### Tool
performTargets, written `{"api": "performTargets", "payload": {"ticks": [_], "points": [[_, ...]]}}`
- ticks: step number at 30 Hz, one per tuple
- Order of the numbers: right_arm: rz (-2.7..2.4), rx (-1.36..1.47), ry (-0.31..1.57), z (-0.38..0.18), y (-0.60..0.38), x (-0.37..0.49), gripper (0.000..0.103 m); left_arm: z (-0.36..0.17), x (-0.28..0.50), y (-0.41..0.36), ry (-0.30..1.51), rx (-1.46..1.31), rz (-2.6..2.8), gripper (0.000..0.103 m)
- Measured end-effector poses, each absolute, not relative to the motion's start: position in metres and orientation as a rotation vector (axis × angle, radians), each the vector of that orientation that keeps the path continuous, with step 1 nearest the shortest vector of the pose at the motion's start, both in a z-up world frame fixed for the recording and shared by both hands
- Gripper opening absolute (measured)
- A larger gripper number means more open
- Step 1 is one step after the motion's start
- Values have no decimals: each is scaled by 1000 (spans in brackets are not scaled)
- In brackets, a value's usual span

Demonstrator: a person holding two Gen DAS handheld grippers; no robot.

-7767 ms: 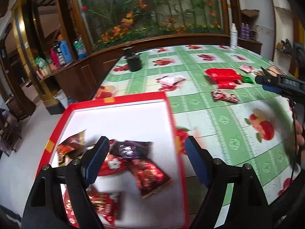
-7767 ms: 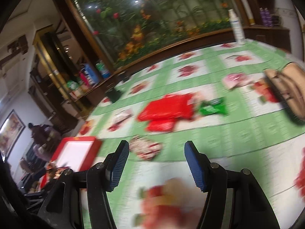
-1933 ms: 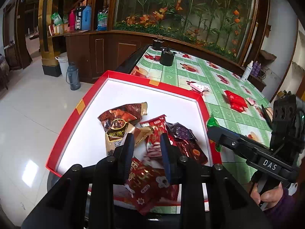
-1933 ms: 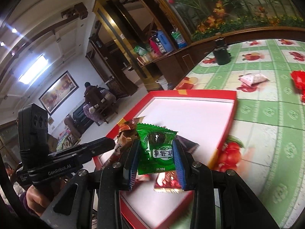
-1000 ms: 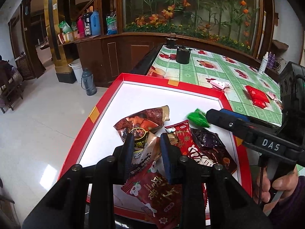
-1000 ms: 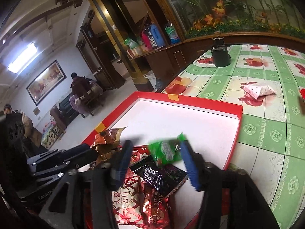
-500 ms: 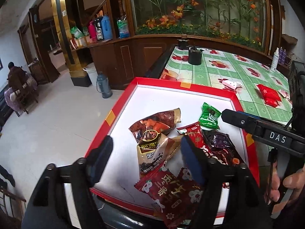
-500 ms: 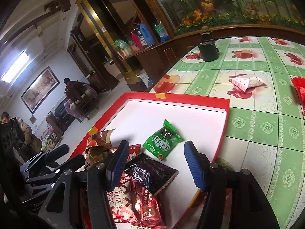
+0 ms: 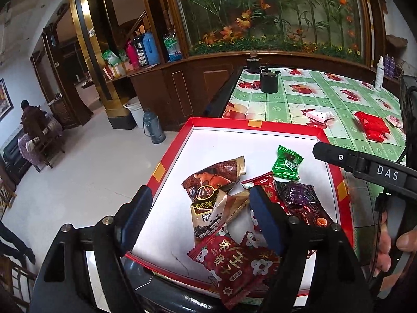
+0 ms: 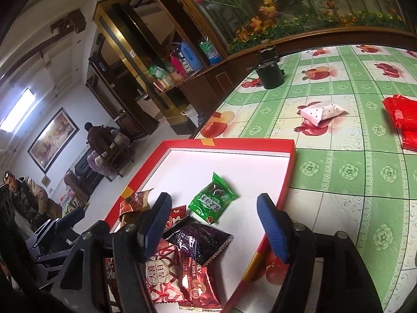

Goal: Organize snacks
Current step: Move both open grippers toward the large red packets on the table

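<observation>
A red tray (image 9: pixel 255 126) with a white floor sits at the table's near corner. Several snack packets lie piled in it. Among them are a brown one (image 9: pixel 216 174), a purple one (image 9: pixel 297 195) and a big red one (image 9: pixel 234 260). A green packet (image 9: pixel 286 163) (image 10: pixel 212 203) lies flat by itself, just beyond the pile. My left gripper (image 9: pixel 199 203) hovers open above the pile, gripping nothing. My right gripper (image 10: pixel 213 203) hangs over the tray (image 10: pixel 234 142). Its jaws are opening, and the green packet lies loose below them. One of its fingers (image 9: pixel 336 156) reaches in from the right.
On the green patterned cloth lie a white-pink packet (image 10: pixel 322 112) (image 9: pixel 319 116) and red packets (image 10: pixel 401 114) (image 9: pixel 372 127). A black cup (image 9: pixel 269 83) and a spray bottle (image 9: pixel 379 73) stand further back. The table edge drops to the floor on the left, where people sit at a distance.
The left jaws were shut over the pile a second ago and have sprung open. The green packet left the right jaws and landed in the tray. Those jaws have widened.
</observation>
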State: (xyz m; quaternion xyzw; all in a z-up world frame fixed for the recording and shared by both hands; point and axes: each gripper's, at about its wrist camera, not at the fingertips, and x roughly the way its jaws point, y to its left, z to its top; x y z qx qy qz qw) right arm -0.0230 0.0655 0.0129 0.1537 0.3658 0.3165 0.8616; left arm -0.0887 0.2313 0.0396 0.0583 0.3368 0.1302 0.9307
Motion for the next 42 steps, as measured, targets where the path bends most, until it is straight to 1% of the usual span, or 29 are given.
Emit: {"api": "performTargets", "payload": {"ticks": [15,27,35,42], "points": [[639,436,751,18,33,-20,72,50,-87,209,671,196,278,78],[548,518,731,18,-21,-6,72,54,-79,186,672,243,253,78],[408,506,616,34,-108,19,72,60,-57,148,686,271,139,78],[269,558,580,28,-197,49,73,70,-4,88,705,222,-12,78]]}}
